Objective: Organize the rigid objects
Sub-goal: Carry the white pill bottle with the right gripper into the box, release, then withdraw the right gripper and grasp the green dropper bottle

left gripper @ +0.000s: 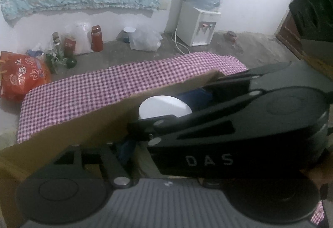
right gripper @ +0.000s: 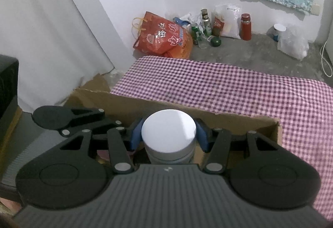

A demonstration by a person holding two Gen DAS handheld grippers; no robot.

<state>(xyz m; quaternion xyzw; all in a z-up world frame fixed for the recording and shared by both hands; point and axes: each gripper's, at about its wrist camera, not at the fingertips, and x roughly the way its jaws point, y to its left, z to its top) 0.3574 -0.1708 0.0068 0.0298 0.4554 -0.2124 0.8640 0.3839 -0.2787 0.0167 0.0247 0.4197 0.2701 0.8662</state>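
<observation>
A jar with a flat white lid sits between the blue pads of my right gripper, which is shut on it. The jar hangs over an open cardboard box beside a purple checked cloth. In the left wrist view the right gripper crosses in front and the white lid shows behind the box wall. My left gripper points down at the box. One blue pad shows; its other finger is hidden, so its state is unclear.
Along the far wall stand a red bag, bottles, a red flask, plastic bags and a water dispenser. A black box-like object sits close on the right. The floor is bare concrete.
</observation>
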